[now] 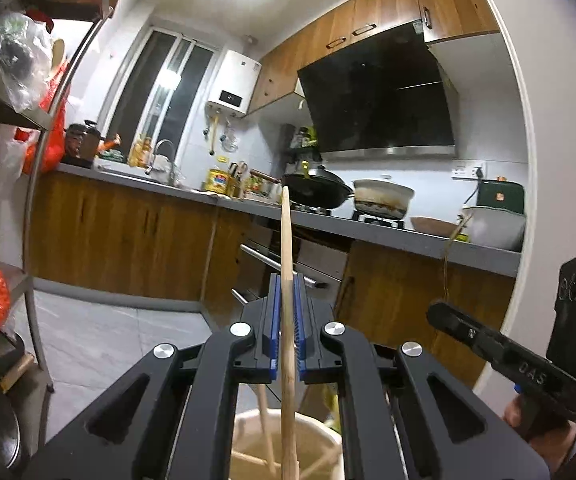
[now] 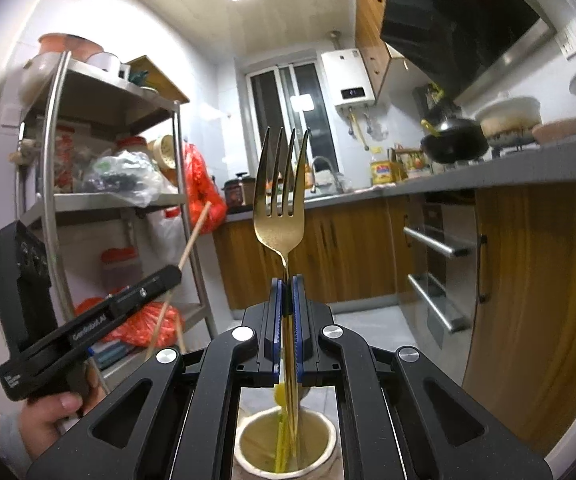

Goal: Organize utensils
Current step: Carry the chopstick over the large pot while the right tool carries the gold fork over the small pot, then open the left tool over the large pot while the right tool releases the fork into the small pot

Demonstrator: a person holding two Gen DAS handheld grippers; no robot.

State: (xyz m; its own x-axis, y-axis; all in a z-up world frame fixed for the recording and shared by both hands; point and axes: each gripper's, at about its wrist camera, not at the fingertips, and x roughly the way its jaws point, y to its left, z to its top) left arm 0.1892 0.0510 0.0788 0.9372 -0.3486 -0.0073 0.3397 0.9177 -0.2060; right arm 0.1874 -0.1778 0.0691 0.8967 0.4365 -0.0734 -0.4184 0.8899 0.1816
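— Item one, the left side?

— Wooden chopstick, upright, pinched between the blue pads of the left gripper. Its tip rises well past the fingertips; its lower end drops behind them into a pale round holder directly below, where other chopsticks lean against the wall. Jaws narrow, closed on the stick.

— Item two?

— Gold fork, tines up, neck clamped between the blue pads of the right gripper. The head stands clear above the fingertips; the handle runs down between them toward a cream cup underneath, which holds a yellow-green stick-like item. Whether the handle's end touches the cup, I cannot tell. Jaws narrow, gripping the fork.

— Relation between the two?

— Side by side; each shows at the edge of the other's view, gripped by a bare hand.

— Surroundings?

— Far right: grey counter with black wok and white pot under a range hood. Far wall: window, water heater. Left: steel rack with bags and jars.
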